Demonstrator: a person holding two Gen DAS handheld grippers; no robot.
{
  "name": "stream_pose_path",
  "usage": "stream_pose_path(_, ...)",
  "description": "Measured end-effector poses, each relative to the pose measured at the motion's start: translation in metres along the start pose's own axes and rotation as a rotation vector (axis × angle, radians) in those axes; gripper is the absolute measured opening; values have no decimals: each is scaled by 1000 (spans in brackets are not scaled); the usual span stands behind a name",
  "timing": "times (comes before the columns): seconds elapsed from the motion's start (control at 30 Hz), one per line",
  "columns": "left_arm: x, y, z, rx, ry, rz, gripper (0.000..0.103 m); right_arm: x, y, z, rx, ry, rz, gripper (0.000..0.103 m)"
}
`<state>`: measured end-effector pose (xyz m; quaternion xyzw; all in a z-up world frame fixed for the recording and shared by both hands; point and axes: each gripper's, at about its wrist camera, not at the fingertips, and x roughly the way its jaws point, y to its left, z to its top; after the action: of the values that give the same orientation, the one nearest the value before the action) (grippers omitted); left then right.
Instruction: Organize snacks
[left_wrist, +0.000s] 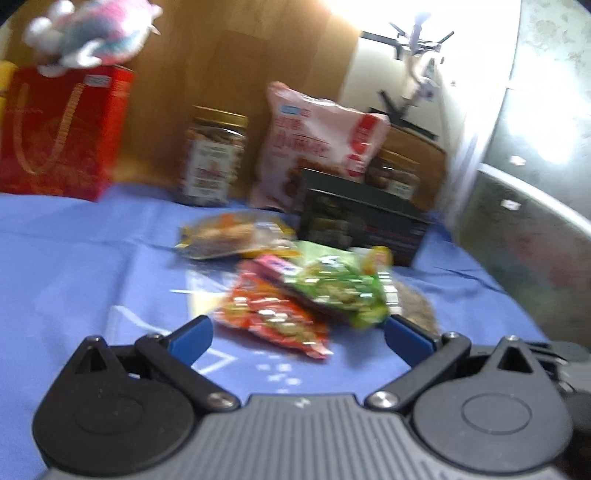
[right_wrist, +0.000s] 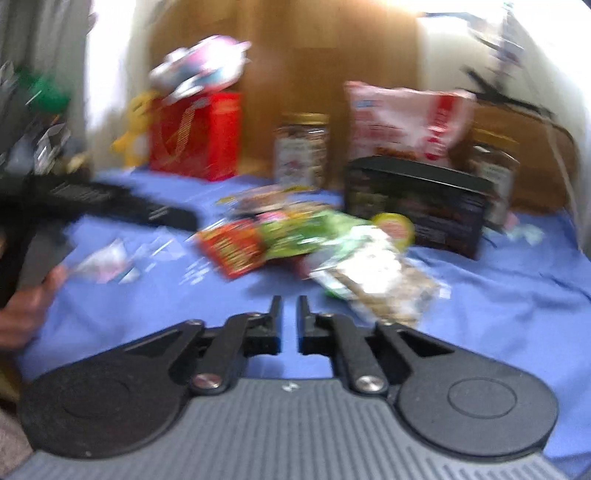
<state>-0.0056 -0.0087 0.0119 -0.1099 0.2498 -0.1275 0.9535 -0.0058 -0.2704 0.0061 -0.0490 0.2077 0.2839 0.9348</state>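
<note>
Both tongs empty: left tongs spread, right tongs nearly clenched; bare blue cloth right of snack pile.

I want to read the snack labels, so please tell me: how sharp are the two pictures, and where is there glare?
Left wrist view: motion blur smears the green packet and the jar; white glare burns out the upper right. Right wrist view: blurred more heavily, so the black box print is unreadable; glare washes the top edge. Both show fisheye bending at the borders.

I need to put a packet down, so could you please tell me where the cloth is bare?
Bare blue cloth lies between the red box and the snack pile. Around the black box it is crowded.
</note>
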Motion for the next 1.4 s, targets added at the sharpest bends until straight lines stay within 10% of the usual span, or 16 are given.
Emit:
stream_pose_path(0.1, 5, -13, 15, -20, 10, -119, 103, 1, -34, 3, 146, -2, -45, 50)
stream_pose_path(0.37, 80, -66, 51, 35, 164, -273, 96, 19, -88, -4, 326, 75, -1, 61)
stream_pose_path(0.53, 134, -73, 56, 54, 301, -287, 95, 38, -90, 0, 253, 115, 87, 77)
stream_pose_path(0.6, 142, -75, 53, 35, 348, -302, 80, 41, -84, 0, 196, 102, 85, 78)
stream_pose_path(0.7, 132, -86, 45, 104, 313, -267, 64, 37, -65, -4, 81, 59, 53, 62)
stream_pose_path(0.77, 124, -90, 42, 127, 300, -257, 62, 27, -54, -6, 24, 0, 66, 17)
stream_pose_path(0.97, 120, -95, 41, 90, 326, -328, 62, 19, -27, -8, -99, -49, 56, 12)
stream_pose_path(1.13, 128, -90, 39, 58, 335, -305, 62, 5, -48, -11, -3, -42, 45, 45)
stream_pose_path(1.4, 135, -96, 31, 42, 372, -351, 67, 3, -110, -18, 281, 100, 83, 67)
